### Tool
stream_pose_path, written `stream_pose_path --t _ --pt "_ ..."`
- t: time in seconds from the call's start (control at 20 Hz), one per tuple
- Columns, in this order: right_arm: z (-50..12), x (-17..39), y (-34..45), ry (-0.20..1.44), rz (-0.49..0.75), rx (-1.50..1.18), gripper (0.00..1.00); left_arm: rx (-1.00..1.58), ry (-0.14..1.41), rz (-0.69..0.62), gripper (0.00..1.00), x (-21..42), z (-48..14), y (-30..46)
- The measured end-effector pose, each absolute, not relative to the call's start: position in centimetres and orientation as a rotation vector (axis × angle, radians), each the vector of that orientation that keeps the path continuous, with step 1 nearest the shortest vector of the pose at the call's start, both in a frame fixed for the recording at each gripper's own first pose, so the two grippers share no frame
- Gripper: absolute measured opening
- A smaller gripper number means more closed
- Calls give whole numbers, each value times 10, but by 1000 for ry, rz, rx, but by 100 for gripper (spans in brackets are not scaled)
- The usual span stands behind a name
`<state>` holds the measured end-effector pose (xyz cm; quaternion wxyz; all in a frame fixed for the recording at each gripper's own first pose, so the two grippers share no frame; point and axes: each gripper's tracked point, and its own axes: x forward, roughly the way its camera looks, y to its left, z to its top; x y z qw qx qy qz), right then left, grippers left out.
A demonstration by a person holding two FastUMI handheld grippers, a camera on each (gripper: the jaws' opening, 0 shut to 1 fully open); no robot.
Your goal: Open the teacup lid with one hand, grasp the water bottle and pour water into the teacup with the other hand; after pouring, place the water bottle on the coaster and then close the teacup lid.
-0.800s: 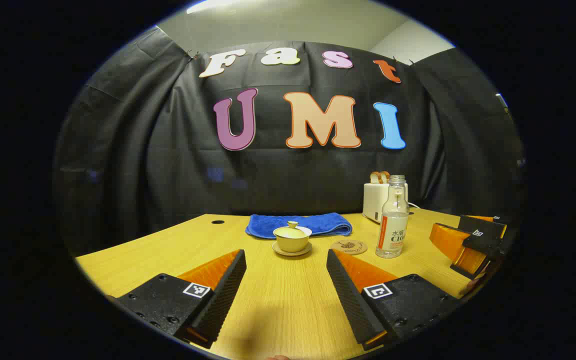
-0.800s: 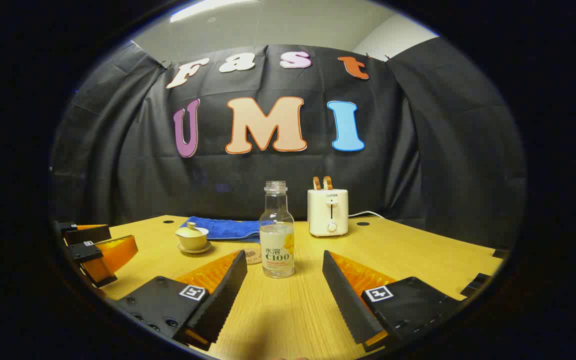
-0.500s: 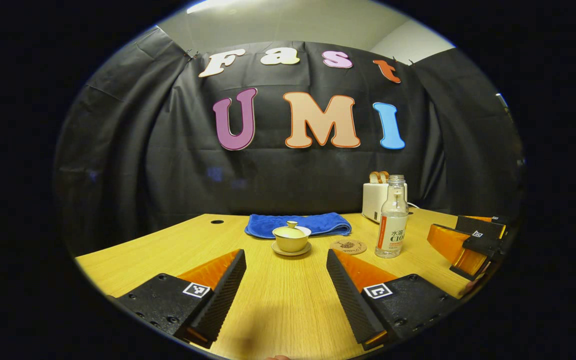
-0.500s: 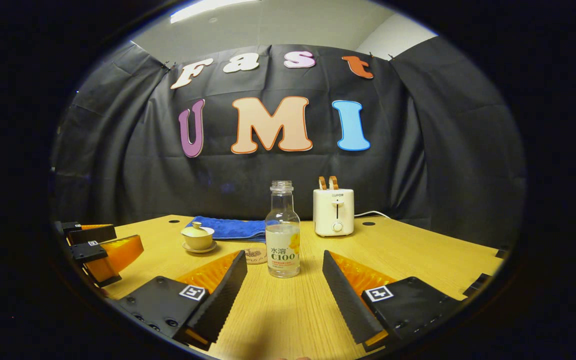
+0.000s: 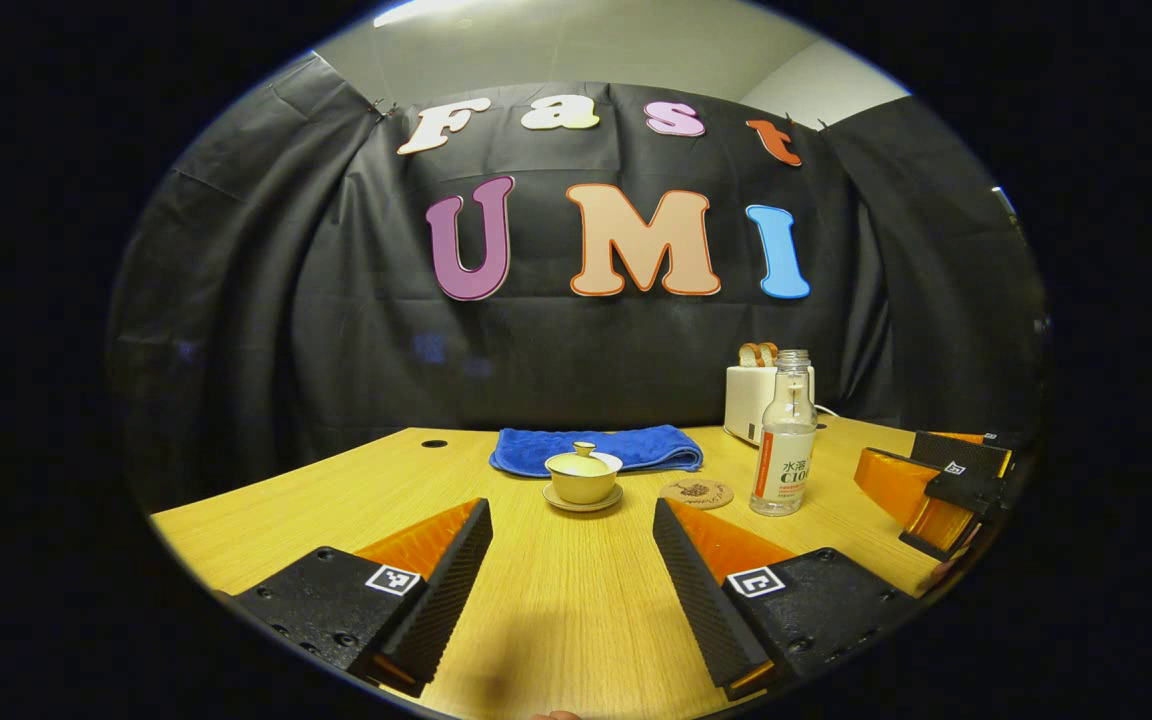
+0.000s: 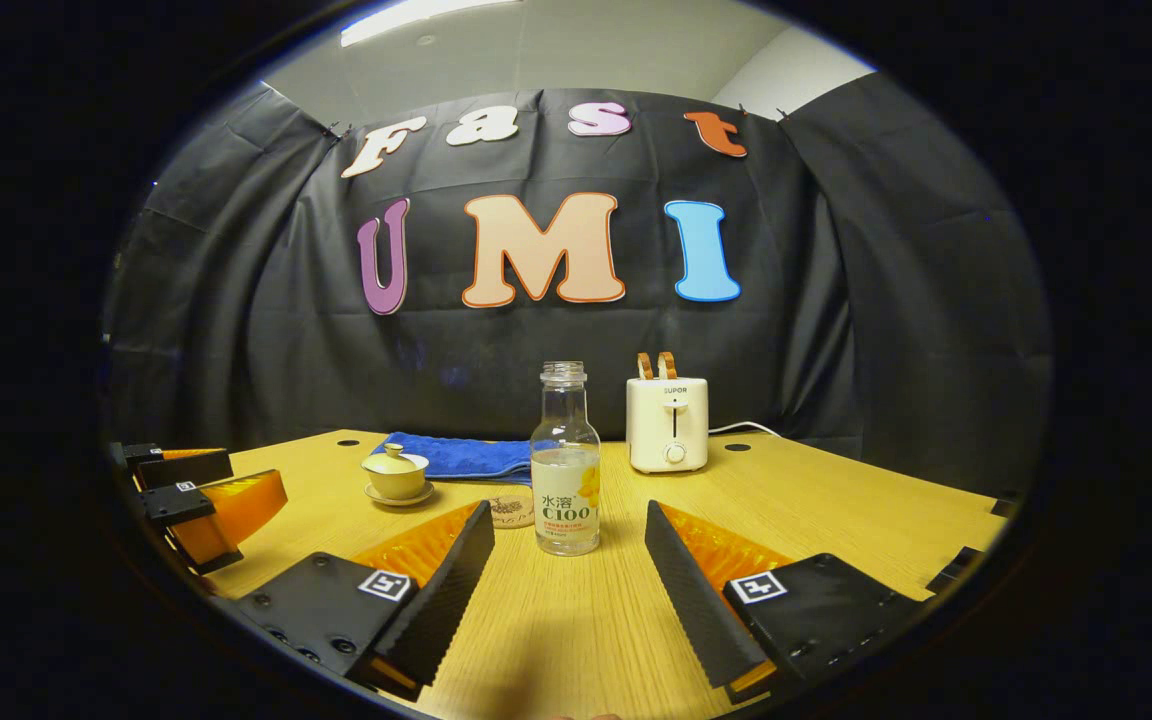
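Teacup (image 5: 583, 483) dead ahead at twelve o'clock beyond the left gripper (image 5: 572, 560), lid (image 5: 584, 461) on, saucer beneath; jaws spread wide, holding nothing. Likewise the right gripper (image 6: 569, 560): jaws apart, empty, water bottle (image 6: 565, 462) upright at twelve o'clock, uncapped, partly filled. Nothing begun yet, by the look; next, probably forward to pinch the small lid knob, a fiddly rounded target. Glazed ceramic cup, clear smooth bottle, round cork-like coaster (image 5: 697, 493) between them, wood-grain desk (image 5: 576, 620).
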<state>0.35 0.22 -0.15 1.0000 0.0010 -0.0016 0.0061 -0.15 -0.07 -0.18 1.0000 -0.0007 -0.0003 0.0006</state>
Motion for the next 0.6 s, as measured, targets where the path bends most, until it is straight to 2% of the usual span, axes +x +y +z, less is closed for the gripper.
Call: stream_pose_path --t 0.2,0.55,0.6 --pt "-2 4 2 -3 13 2 99 -2 -1 1 95 -1 -2 -1" --pt "-1 3 2 -3 13 2 98 -1 -2 -12 95 -1 -2 -3" --pt "-2 4 2 -3 13 2 96 -1 -3 -13 95 -1 -3 -3"
